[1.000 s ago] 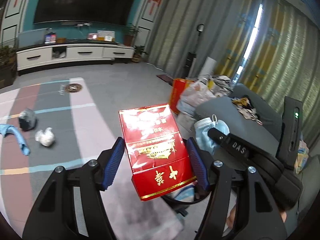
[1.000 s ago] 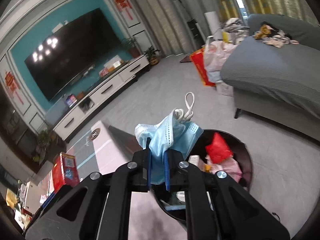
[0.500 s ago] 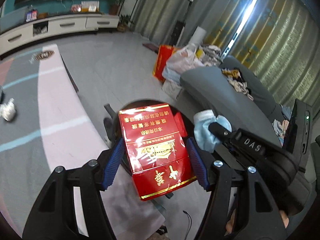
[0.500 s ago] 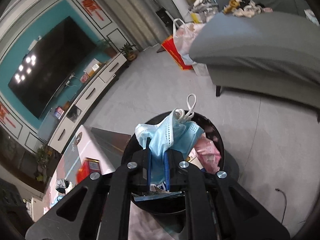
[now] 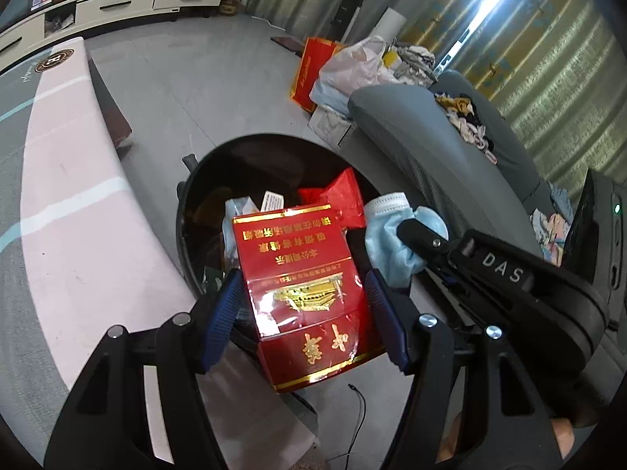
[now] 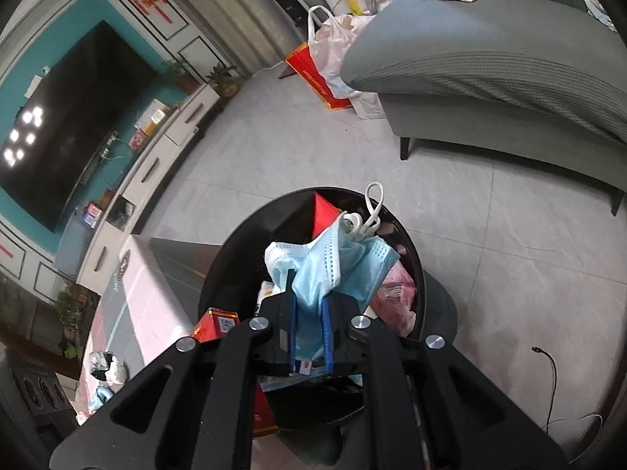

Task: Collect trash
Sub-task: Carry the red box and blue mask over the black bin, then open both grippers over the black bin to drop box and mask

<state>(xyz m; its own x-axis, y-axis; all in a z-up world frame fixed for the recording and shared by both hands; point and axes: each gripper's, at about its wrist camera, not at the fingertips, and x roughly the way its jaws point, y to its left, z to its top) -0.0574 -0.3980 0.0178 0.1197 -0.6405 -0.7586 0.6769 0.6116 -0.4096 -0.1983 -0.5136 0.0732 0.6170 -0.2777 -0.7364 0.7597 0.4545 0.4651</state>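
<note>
Left wrist view: the left gripper [image 5: 303, 313] has its jaws clamped on a red cigarette carton [image 5: 301, 286] with gold lettering, the blue pads pressing its two long sides, and the carton hangs at the centre of the frame over the open mouth of a black round trash bin [image 5: 188, 211]. Inside the bin lie a red wrapper [image 5: 345, 196] and some pale paper scraps. At right centre of the frame the right gripper [image 5: 407, 231] reaches in from the lower right, its jaws closed tight on a crumpled light blue face mask [image 5: 392, 243], which sits just beside the carton above the bin's right edge. A pink and grey counter [image 5: 78, 215] runs down the left side, a grey sofa [image 5: 431, 137] fills the upper right, and a red paper bag [image 5: 309, 74] stands near plastic bags on the floor at top centre. Right wrist view: the face mask [image 6: 333, 262] bunches up between the pressed-together jaws of the right gripper [image 6: 309, 317] at the centre of the frame, its white ear loops sticking upward, directly above the trash bin [image 6: 415, 274]. The cigarette carton [image 6: 217, 323] shows at lower left of the bin's rim, and pink wrapping lies inside the bin at right. A large dark television [image 6: 70, 125] hangs on the teal wall at upper left, over a white cabinet [image 6: 156, 172].
</note>
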